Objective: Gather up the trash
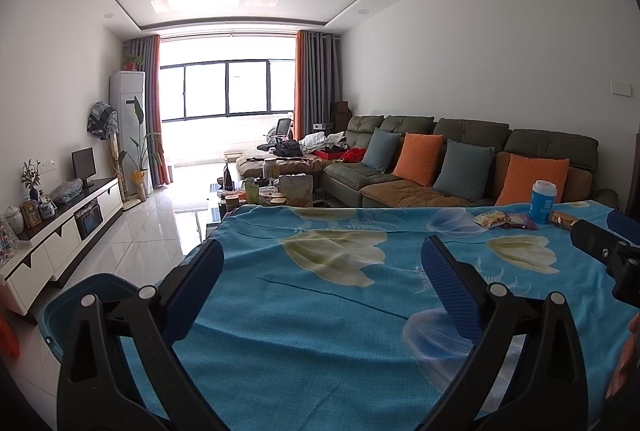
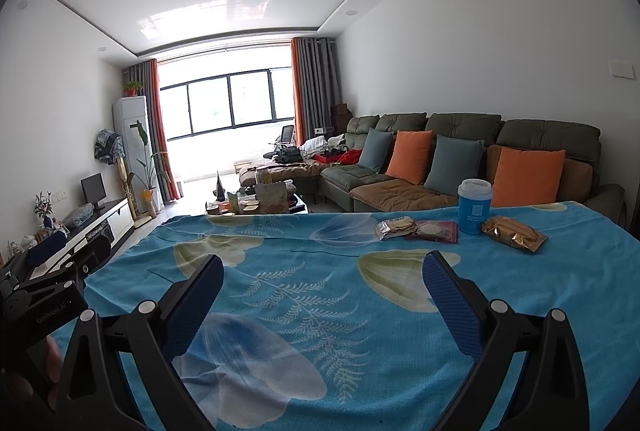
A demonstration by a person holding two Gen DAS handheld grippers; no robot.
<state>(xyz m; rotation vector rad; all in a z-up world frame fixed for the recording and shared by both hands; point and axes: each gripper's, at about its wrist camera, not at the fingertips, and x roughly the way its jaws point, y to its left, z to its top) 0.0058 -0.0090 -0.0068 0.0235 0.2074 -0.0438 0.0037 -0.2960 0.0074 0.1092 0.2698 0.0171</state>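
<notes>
Trash lies at the far right of the table with the blue floral cloth (image 2: 320, 271): a clear biscuit wrapper (image 2: 394, 228), a purple packet (image 2: 436, 231), a blue paper cup with a white lid (image 2: 474, 206) and a gold foil wrapper (image 2: 514, 234). They also show in the left wrist view: the wrapper (image 1: 491, 219), the packet (image 1: 520, 221), the cup (image 1: 542, 201), the gold wrapper (image 1: 564, 218). My right gripper (image 2: 322, 287) is open and empty, well short of them. My left gripper (image 1: 322, 271) is open and empty over the table's left part. A blue bin (image 1: 72, 307) stands on the floor below the table's left edge.
A green sofa with orange and blue cushions (image 2: 460, 159) stands behind the table. A cluttered coffee table (image 1: 264, 191) is beyond the far edge. A white TV cabinet (image 1: 60, 235) runs along the left wall.
</notes>
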